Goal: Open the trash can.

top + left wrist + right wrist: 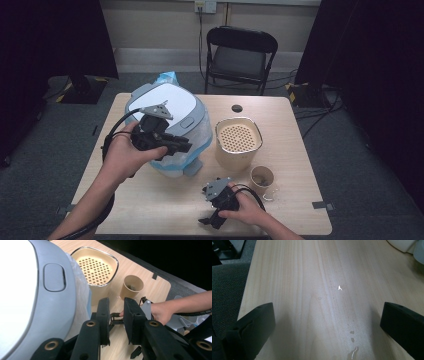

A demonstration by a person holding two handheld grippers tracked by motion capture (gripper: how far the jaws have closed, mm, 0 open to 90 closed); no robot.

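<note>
Left tool [116,315] just beside grey-lidded appliance [30,290], nothing gripped.

Overhead view, two close claw-mounted views

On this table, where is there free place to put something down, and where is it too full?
Free: the near left table corner, between the bin and the front edge, and the far right corner behind the beige container. Crowded: the middle, where bin, container and paper cup stand close.

bin [165,107] front hidden behind left claw [172,145], cup [262,177] contents unclear
</note>
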